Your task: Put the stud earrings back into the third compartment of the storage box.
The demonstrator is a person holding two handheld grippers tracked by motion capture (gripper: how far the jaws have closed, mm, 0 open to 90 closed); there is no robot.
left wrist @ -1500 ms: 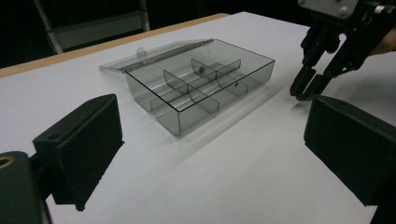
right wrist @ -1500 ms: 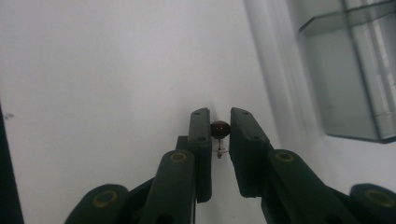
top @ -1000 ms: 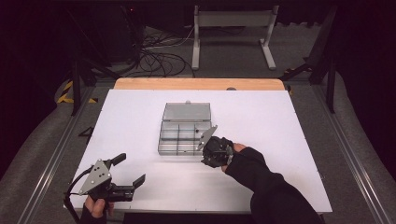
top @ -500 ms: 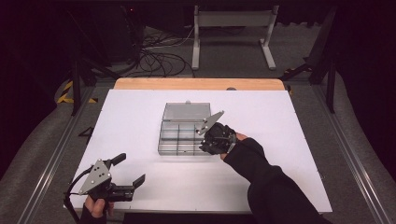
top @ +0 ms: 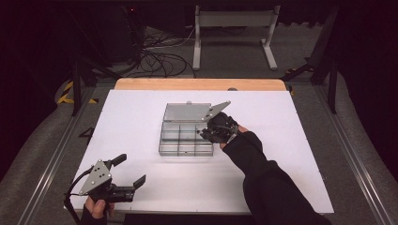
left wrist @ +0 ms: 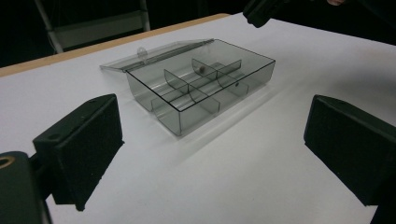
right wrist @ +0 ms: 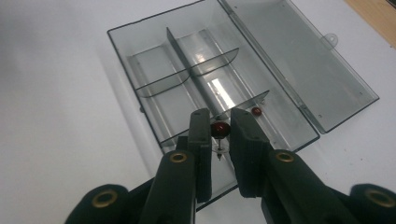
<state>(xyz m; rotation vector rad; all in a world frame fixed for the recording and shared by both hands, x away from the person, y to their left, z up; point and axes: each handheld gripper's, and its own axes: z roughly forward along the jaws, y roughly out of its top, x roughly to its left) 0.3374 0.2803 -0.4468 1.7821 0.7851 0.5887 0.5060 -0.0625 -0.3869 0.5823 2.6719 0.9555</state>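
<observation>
Right gripper point(right wrist: 219, 128): its jaws stand narrow, pinched on a small dark-red pin point(right wrist: 219, 129), whose round head sits between the pads and whose thin metal shank points down below it.
Pin's place: held just above the clear compartment box point(right wrist: 187, 79), over the compartment at the gripper's end; in the high view that is the box's 3 o'clock side, where the right gripper point(top: 217, 129) hovers.
Second pin point(right wrist: 256, 111): a like red bead lies in the box at about 1 o'clock from the held one, close beside it.
Pin's handling: judged very light, hard and smooth, so it probably slips or rolls between flat pads; the shank looks thin enough to bend.
Where to hold: on the round head, centred in the pads, as now; the shank offers too little to grip.
Box: thin, stiff clear plastic with upright dividers, likely light enough to slide on the table if nudged; its lid point(right wrist: 299, 60) lies open flat at 12 o'clock in the high view.
Left gripper point(top: 124, 171): jaws wide apart with nothing between them, resting near the table's 7 o'clock corner, well apart from the box.
Table point(top: 291, 140): plain white surface, smooth, giving the box little grip.
</observation>
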